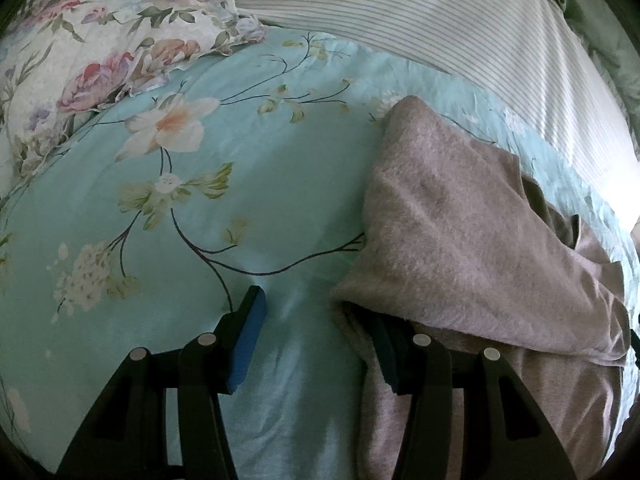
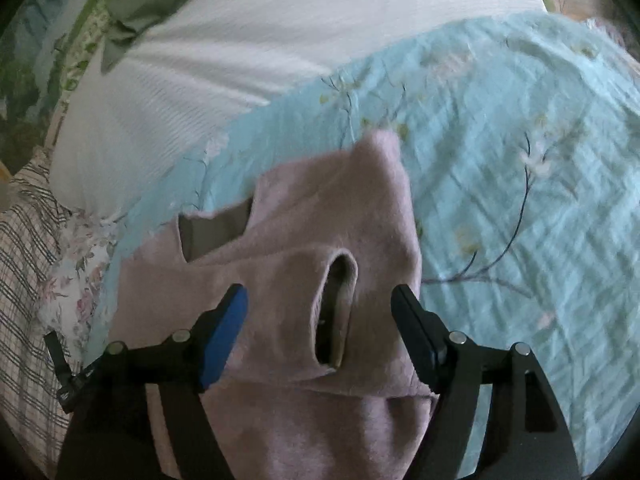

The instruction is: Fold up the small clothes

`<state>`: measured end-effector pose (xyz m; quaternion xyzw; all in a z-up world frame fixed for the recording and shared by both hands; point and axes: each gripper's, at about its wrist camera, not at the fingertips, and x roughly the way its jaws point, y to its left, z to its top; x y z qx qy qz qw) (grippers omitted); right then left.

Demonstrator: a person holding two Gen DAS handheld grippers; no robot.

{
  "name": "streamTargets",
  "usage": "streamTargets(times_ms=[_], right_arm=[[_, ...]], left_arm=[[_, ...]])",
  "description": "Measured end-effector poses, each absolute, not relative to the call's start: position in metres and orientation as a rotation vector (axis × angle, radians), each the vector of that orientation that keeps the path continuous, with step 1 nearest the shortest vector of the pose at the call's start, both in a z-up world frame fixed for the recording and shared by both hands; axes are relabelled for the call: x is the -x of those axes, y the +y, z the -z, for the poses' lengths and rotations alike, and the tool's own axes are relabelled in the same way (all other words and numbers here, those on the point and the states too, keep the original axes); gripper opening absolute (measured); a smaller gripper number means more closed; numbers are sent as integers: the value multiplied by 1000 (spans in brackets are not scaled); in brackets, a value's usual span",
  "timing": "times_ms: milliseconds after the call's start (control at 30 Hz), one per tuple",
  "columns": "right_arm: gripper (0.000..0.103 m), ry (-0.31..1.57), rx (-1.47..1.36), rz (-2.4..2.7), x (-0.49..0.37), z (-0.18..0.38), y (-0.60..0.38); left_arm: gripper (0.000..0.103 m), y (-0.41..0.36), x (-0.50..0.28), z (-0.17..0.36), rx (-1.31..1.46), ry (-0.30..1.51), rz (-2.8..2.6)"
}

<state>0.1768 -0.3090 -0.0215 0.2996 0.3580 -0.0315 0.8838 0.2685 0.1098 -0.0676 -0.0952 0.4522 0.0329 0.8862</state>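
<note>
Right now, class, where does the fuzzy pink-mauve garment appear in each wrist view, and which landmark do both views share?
Left wrist view: the fuzzy pink-mauve garment fills the right half, folded, reaching the bottom edge.
Right wrist view: centre and bottom, between the open right tongs, not pressed by them.
Shared landmark: the turquoise floral bedsheet under it.

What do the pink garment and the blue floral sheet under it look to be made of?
Pink garment: looks like a soft brushed knit or fleece; matte, with a fuzzy nap and thick rounded folds. Blue floral sheet: looks like thin woven cotton or a blend; smooth, printed, with fine sharp creases. The exact fibre cannot be told for either.
</note>
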Motion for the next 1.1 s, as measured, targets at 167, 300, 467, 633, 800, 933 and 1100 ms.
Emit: streamTargets(times_ms=[167, 300, 467, 633, 800, 933, 1100], right_arm=[[23, 875, -572, 36, -198, 40, -297], [7, 802, -524, 37, -193, 21, -293], [7, 639, -469, 125, -169, -21, -308], [8, 860, -549, 151, -192, 41, -329], [26, 759, -495, 290, -166, 9, -321], [26, 716, -445, 105, -170, -8, -289], [25, 929, -436, 134, -206, 42, -289]], left_arm=[[51, 107, -270, 68, 190, 943, -69], [50, 105, -267, 60, 174, 929, -66], [52, 97, -268, 62, 118, 939, -64], [52, 103, -272, 70, 140, 964, -69], [52, 110, -273, 70, 189, 979, -51], [54, 109, -273, 70, 186, 981, -64], [54, 116, -270, 65, 193, 998, -23]])
